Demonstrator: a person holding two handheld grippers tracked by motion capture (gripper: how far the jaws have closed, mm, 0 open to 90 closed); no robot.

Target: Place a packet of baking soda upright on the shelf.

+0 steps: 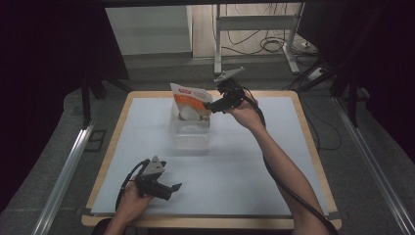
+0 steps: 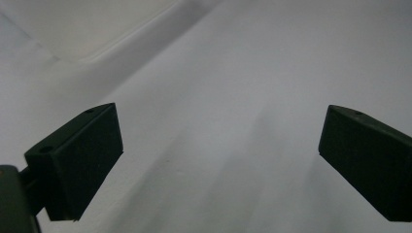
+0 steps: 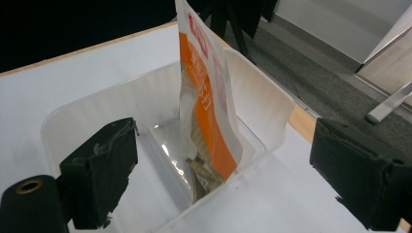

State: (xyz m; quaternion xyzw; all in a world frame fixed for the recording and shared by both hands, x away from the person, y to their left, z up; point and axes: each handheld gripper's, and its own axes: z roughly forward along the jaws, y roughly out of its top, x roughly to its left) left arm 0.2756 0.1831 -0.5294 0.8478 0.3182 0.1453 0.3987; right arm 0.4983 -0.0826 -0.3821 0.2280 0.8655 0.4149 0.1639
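White bench [image 1: 254, 161]: snack pouch [image 1: 192, 103] stands in clear tub [image 1: 190, 131], placed; your right claw [image 1: 209, 105] released, left claw [image 1: 176, 187] open, idle.

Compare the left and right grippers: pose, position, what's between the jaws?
The left gripper lies low by the table's near edge; the right gripper is raised at the far side beside the clear bin. The left gripper faces bare white table; the right gripper faces the orange-and-white pouch standing in that bin. Shared: both have jaws wide apart, pressing nothing.
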